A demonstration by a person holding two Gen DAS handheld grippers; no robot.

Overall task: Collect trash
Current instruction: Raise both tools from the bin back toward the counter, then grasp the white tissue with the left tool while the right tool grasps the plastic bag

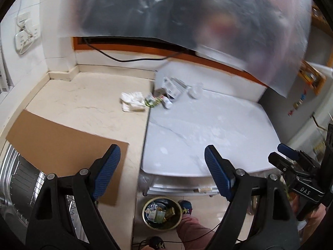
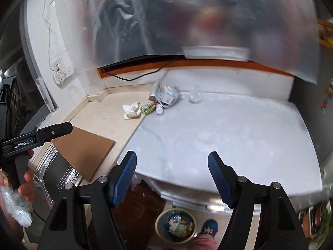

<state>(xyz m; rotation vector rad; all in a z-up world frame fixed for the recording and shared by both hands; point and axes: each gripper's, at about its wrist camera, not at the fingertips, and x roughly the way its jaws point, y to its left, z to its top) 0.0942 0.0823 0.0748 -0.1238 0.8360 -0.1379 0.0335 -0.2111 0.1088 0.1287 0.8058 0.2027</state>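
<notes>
A pile of trash lies at the back of the counter: a crumpled white tissue [image 1: 133, 101] [image 2: 131, 110], a green wrapper [image 1: 152, 101] [image 2: 148, 109], a small white bottle [image 1: 167, 103] [image 2: 159, 110], a torn white carton [image 1: 173, 87] [image 2: 166, 95] and a crumpled clear plastic piece [image 1: 195, 90] [image 2: 195, 96]. A round bin [image 1: 161, 213] [image 2: 175, 226] holding several scraps stands on the floor below the counter edge. My left gripper [image 1: 162, 173] and right gripper [image 2: 172, 177] are both open and empty, held above the counter's front edge, well short of the trash.
A brown cardboard sheet [image 1: 62, 141] [image 2: 83, 148] lies over a steel sink [image 1: 22, 177] at the left. A translucent plastic sheet [image 1: 187, 16] hangs over the back wall. A black cable [image 1: 116, 58] runs along the back. The person's foot [image 2: 209, 228] is beside the bin.
</notes>
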